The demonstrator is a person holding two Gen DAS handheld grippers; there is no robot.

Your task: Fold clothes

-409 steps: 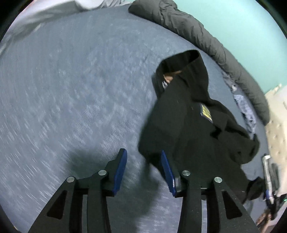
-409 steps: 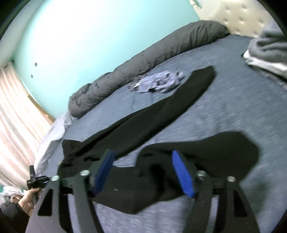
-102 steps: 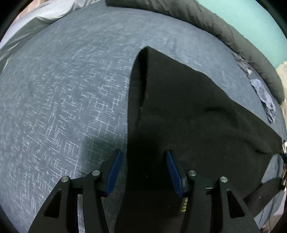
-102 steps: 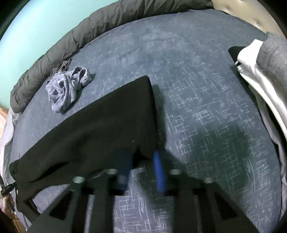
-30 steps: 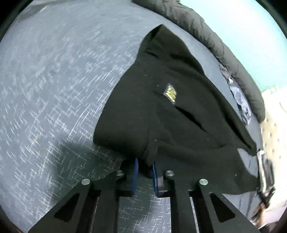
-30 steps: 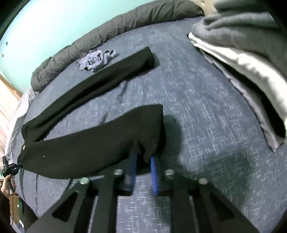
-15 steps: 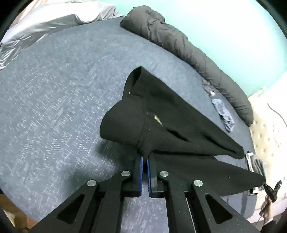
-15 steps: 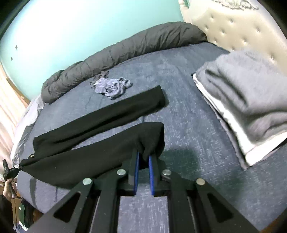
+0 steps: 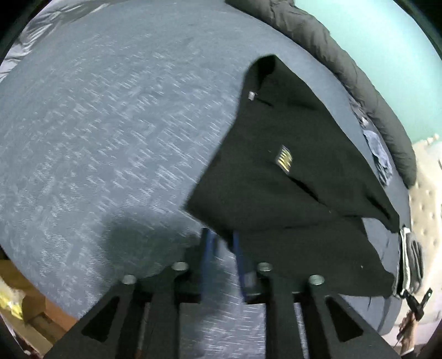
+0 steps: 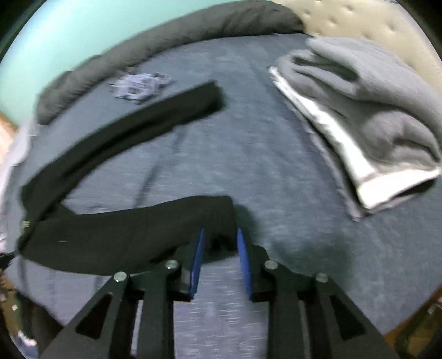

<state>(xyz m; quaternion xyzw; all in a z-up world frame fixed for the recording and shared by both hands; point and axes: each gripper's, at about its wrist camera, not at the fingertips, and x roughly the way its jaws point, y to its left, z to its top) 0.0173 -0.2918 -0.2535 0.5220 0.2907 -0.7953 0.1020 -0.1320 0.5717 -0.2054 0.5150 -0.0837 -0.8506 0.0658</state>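
The black trousers (image 10: 116,234) lie spread on the bed (image 10: 248,154), waist end toward the left gripper, the two legs parted like a fork. The near leg's hem sits between the blue pads of the right gripper (image 10: 219,248), whose jaws stand apart, cloth lying loose in the gap rather than pinched. The far leg runs away from the hem toward a crumpled pale garment (image 10: 141,84). In the left wrist view the trousers (image 9: 290,176) show a small yellow label (image 9: 284,161), and the waist corner overlaps the left gripper (image 9: 222,248); its jaws look parted too, though motion blur softens them.

The cloth looks soft, limp and thickish, likely light but droopy, so it should sag and crease unless held at both ends. The hem and waist corners seem the sensible grips.

The bed is a blue-grey woven sheet, probably grippy enough to keep a fold. Beyond the trousers a dark rolled duvet (image 10: 171,33) lines a turquoise wall (image 9: 367,30). Right of the hem sits a folded grey stack (image 10: 367,105), with a tufted headboard (image 10: 356,16) behind it.
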